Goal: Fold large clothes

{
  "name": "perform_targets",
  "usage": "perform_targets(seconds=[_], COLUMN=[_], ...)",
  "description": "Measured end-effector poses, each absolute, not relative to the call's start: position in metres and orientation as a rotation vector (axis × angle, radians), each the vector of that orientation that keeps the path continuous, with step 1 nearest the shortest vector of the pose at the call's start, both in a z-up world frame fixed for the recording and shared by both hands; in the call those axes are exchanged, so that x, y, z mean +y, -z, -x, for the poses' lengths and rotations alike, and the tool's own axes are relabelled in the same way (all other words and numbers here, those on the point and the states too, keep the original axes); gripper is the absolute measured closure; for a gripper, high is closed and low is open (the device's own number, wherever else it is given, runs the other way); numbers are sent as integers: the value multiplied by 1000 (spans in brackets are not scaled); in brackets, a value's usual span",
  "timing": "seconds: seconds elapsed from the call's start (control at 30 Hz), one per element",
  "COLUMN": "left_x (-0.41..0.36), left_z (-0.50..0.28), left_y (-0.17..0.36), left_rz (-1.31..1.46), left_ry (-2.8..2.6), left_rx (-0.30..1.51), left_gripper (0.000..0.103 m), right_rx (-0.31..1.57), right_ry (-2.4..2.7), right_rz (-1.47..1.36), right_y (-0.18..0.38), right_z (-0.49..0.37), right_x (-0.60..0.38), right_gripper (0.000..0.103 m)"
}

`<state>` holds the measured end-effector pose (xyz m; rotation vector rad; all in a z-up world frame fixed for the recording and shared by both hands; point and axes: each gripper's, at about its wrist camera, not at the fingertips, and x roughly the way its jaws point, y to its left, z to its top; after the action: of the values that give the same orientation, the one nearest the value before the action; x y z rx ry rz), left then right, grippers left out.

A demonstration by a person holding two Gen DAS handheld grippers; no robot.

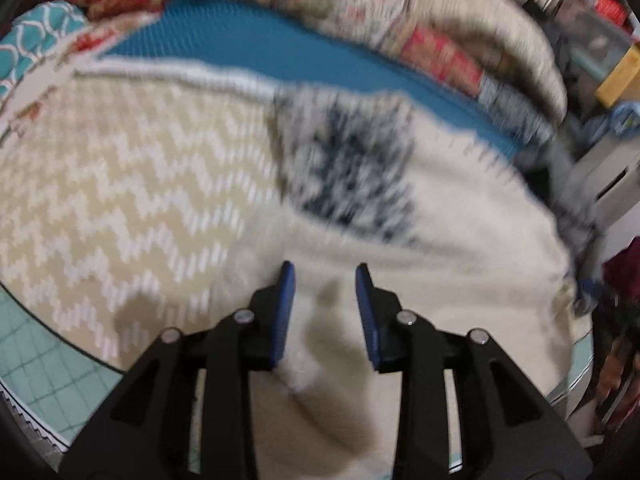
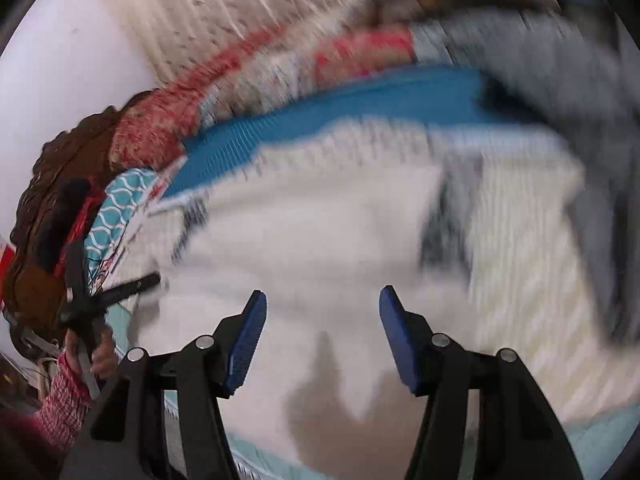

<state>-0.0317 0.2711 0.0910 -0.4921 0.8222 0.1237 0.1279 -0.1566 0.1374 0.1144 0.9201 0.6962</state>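
Your left gripper: jaws apart, empty above cream sweater | your right gripper: wider, empty

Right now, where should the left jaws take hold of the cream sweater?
Probably the plain cream fabric just ahead of the left gripper, coming down from above. The cream sweater lies flat on the surface, the jaws stand open over it, and nothing is between them. Blur hides any edge.

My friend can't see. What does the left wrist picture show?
An open tool with blue pads hovers over a cream sweater with a dark blue pattern. The sweater lies on a beige zigzag cloth, with a blue mat behind.
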Motion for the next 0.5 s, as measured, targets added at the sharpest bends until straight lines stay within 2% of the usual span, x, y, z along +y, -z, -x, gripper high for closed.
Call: perform_targets(seconds=[0.1, 0.2, 0.33, 0.4, 0.5], left_x=[257, 234, 210, 210, 209], left_z=[33, 26, 9, 10, 12], left_y=[-105, -95, -50, -31, -29], left_rz=[498, 481, 384, 365, 343], left_ry=[-65, 3, -28, -29, -31], left_rx=[747, 762, 856, 813, 780], left_gripper=[73, 73, 73, 73, 73], right_rx=[900, 915, 1011, 1064, 1121], right_ry=[-702, -729, -811, -818, -757], right_rz=[-53, 34, 112, 167, 291], right_y=[-165, -168, -139, -114, -74], right_z=[-187, -254, -312, -331, -350], right_x=[-118, -48, 50, 95, 135], right_gripper=[39, 39, 39, 39, 39])
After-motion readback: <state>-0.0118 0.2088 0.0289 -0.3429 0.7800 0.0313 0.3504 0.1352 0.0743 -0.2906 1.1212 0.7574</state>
